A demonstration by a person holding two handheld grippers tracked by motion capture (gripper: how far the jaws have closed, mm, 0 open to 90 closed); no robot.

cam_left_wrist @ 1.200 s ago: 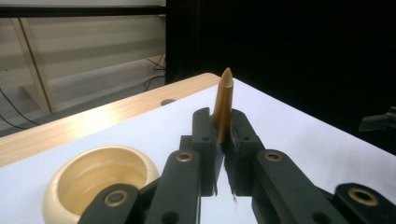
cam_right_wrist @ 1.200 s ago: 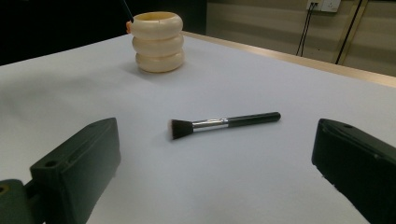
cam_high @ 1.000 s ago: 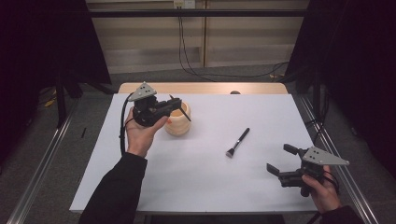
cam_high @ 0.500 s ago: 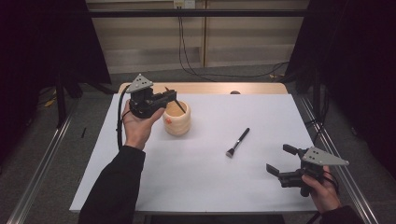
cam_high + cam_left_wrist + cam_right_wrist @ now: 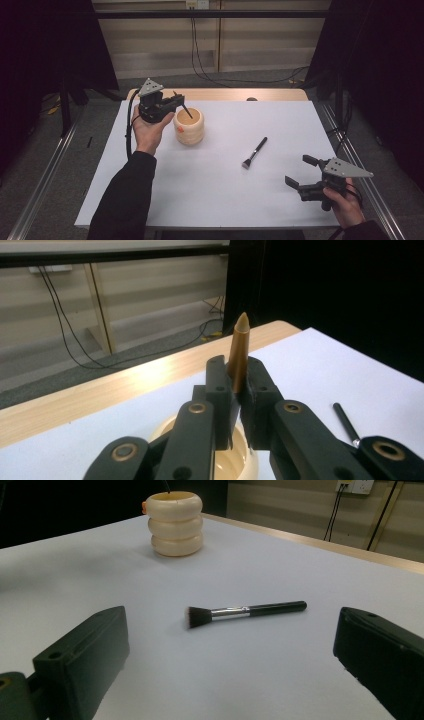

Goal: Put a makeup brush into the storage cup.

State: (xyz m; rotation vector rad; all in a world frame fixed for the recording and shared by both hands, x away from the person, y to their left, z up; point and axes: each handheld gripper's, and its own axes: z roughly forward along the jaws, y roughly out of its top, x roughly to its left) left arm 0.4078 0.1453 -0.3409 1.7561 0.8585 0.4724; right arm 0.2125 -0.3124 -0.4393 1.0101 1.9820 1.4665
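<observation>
Gripper [image 5: 176, 101] farther left, above cup [image 5: 189, 126]

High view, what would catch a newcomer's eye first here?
The left gripper, raised at the table's far left, pinches a slim brown stick just above a cream ringed cup. A black makeup brush lies alone mid-table on the white sheet. The right gripper waits open near the front right corner.

the room is dim, with black surrounds on both sides, while the white table [image 5: 220, 180] is lit evenly from above and casts only faint, soft shadows. mild glare lies on the wooden table edge [image 5: 125, 382]. the near jaws look soft and out of focus in both gripper views.
</observation>
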